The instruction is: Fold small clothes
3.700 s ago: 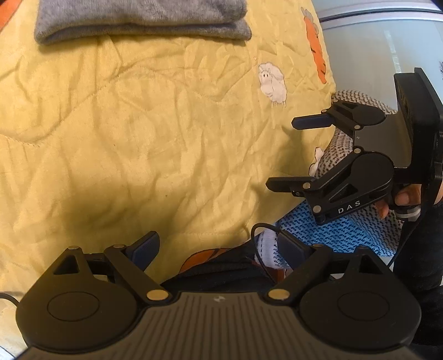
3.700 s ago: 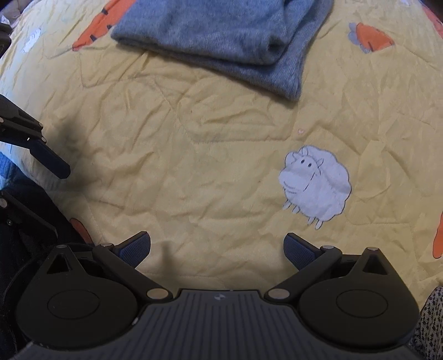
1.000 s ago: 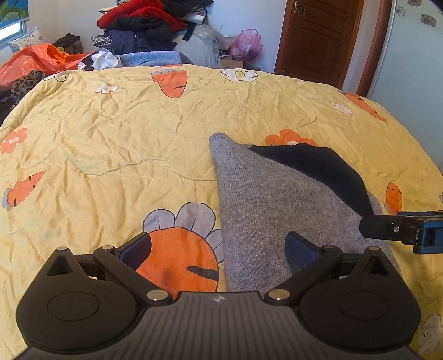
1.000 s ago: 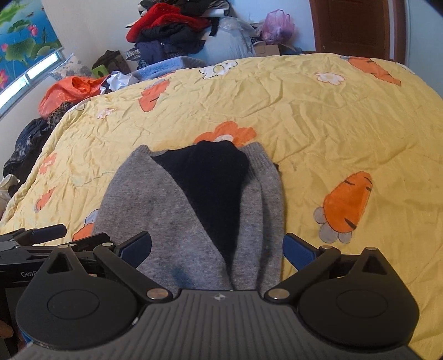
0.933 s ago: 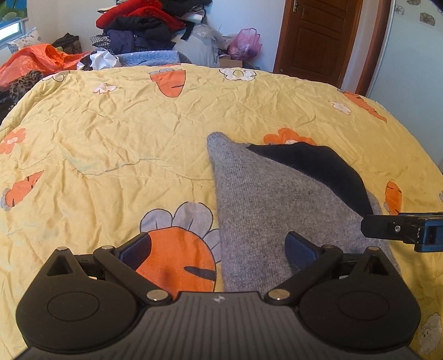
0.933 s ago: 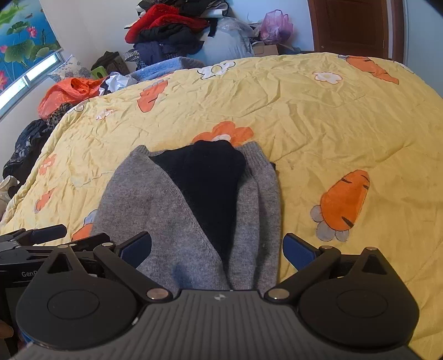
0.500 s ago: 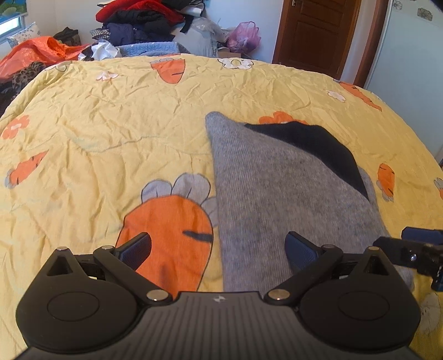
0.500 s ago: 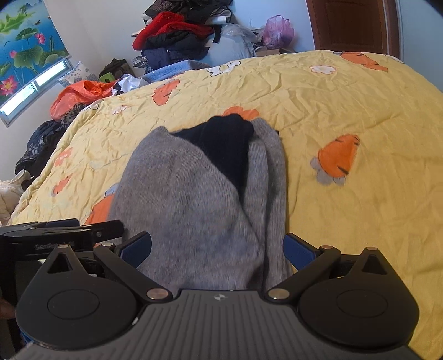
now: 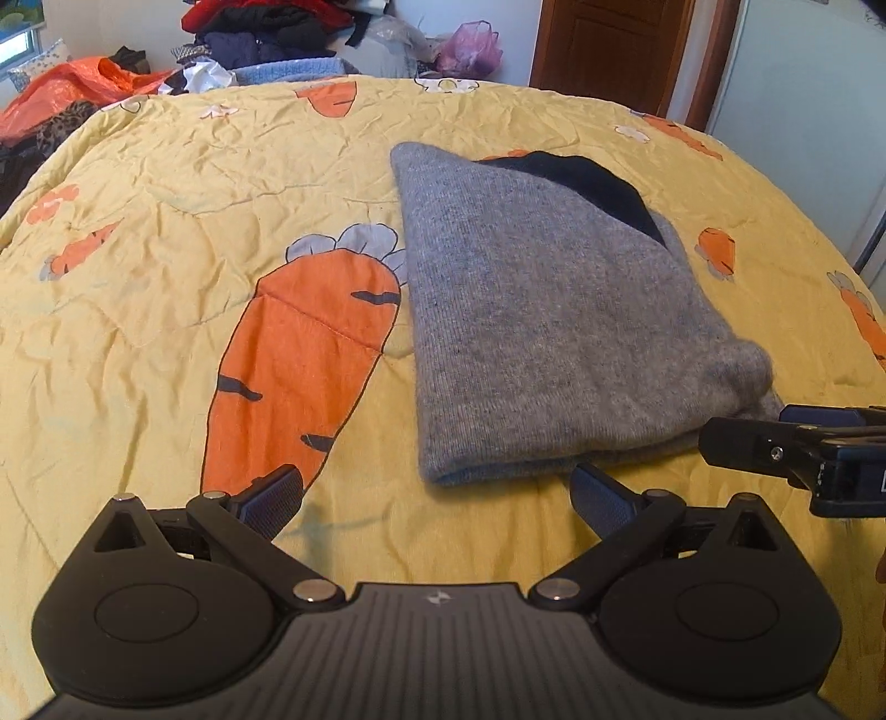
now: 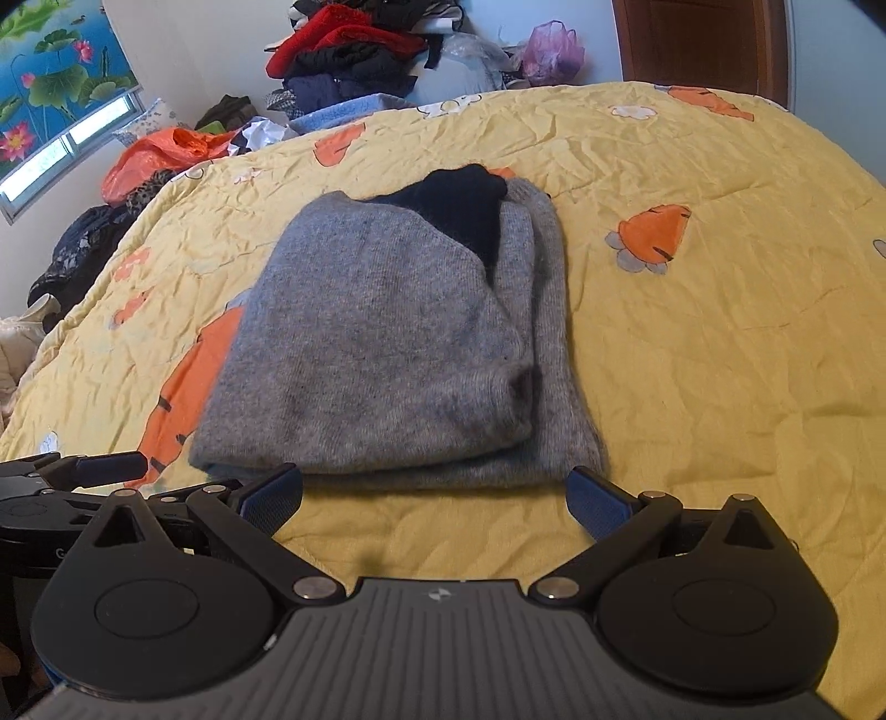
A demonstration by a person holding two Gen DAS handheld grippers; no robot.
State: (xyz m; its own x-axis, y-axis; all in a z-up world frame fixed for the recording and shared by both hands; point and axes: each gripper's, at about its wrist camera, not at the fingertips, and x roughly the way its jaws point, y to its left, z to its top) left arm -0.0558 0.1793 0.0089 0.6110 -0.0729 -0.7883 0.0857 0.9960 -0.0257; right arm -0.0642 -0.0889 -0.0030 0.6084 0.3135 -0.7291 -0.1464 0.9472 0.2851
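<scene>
Nearest, left gripper (image 9: 434, 495) and right gripper (image 10: 434, 498) both spread wide, holding nothing | grey sweater (image 10: 387, 343) folded at 12 o'clock on yellow bedspread (image 10: 720, 343) | risk: pinching only the top layer could unroll the fold

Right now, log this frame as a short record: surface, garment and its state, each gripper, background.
surface: yellow quilt with carrot prints
garment: grey sweater, folded flat on the quilt, a dark navy part showing at its far end
left gripper: open, empty, just short of the sweater's near edge
right gripper: open, empty, at the near edge, not gripping
background: clothes pile beyond the bed, wooden door
fold status: looks folded; no gripper is touching it
</scene>
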